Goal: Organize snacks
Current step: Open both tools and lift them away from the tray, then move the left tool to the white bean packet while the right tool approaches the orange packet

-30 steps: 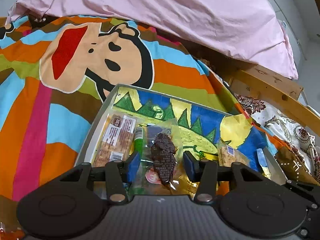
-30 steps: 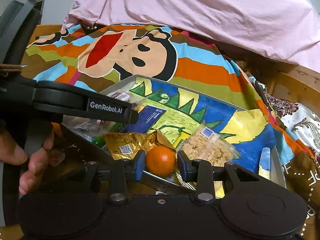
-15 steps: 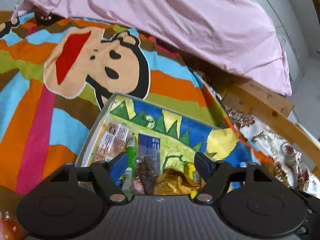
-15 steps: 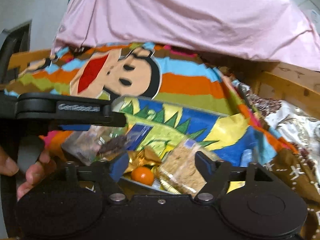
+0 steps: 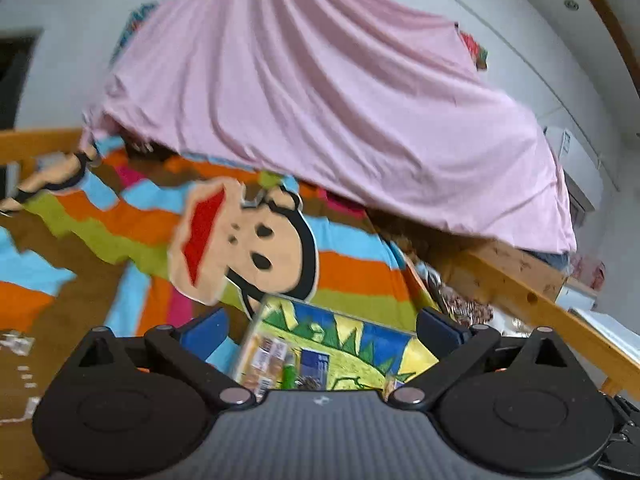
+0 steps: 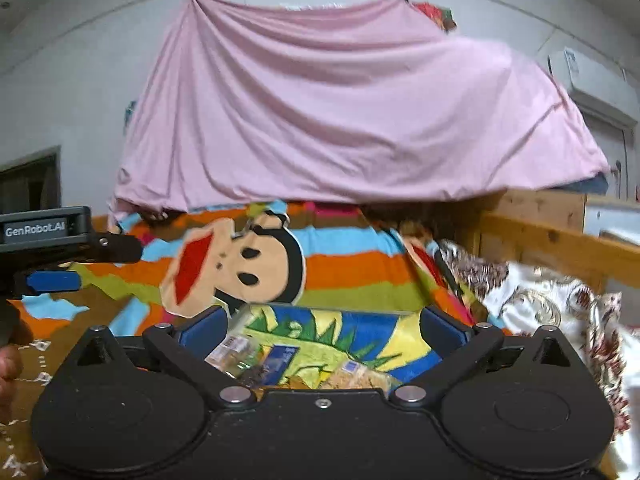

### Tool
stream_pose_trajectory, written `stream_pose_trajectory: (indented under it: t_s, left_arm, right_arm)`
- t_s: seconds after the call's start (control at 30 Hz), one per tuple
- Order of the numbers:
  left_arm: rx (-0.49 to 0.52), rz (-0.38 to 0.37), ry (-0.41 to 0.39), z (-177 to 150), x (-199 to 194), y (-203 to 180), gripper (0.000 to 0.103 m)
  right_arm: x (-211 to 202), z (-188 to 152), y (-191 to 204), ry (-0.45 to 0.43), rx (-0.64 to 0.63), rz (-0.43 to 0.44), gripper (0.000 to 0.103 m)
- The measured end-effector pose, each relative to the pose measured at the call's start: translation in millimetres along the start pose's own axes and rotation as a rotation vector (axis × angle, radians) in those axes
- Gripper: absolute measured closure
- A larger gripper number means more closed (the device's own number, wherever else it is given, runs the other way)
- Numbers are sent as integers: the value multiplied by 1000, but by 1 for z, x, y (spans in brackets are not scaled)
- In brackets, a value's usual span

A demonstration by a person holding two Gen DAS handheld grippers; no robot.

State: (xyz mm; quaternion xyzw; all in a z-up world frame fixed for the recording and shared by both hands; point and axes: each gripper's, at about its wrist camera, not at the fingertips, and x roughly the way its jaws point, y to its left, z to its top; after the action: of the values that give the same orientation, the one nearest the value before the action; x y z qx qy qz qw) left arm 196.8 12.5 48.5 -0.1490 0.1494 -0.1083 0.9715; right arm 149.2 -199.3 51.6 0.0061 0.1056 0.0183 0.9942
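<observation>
Metal-rimmed picture tray (image 5: 280,305) brims with loose packets; both hand-held grippers (image 5: 320,330) (image 6: 322,328), just spread empty above it, risk jostling packets out on return.

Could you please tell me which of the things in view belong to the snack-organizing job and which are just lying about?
Belonging to the job:
- tray with the cartoon lining
- snack packets lying in the tray
- left gripper and right gripper, both open and empty

Just lying about:
- striped cartoon blanket
- pink sheet
- wooden bed frame
</observation>
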Motion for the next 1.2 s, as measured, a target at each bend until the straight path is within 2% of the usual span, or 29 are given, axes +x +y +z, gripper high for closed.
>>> stream_pose_trajectory:
  t_s: [0.23, 0.43, 0.6, 0.73, 1.0, 1.2]
  left_arm:
    - [93, 73, -36, -9, -71, -5, 1]
    - [81, 135, -62, -27, -122, 1, 1]
    - [95, 184, -31, -43, -153, 9, 1]
    - [97, 219, 9, -52, -169, 14, 1]
    - [132, 257, 33, -60, -190, 15, 1]
    - [73, 310, 137, -62, -176, 31, 1]
  right_arm:
    - [-59, 5, 6, -60, -1, 61, 1]
    - [-102, 0, 14, -68, -23, 106, 1]
    - [-124, -7, 18, -39, -13, 133, 1]
    - [-137, -13, 25, -15, -15, 152, 1]
    - [-147, -30, 45, 64, -40, 209, 1]
    - [-140, -40, 62, 109, -95, 234, 1]
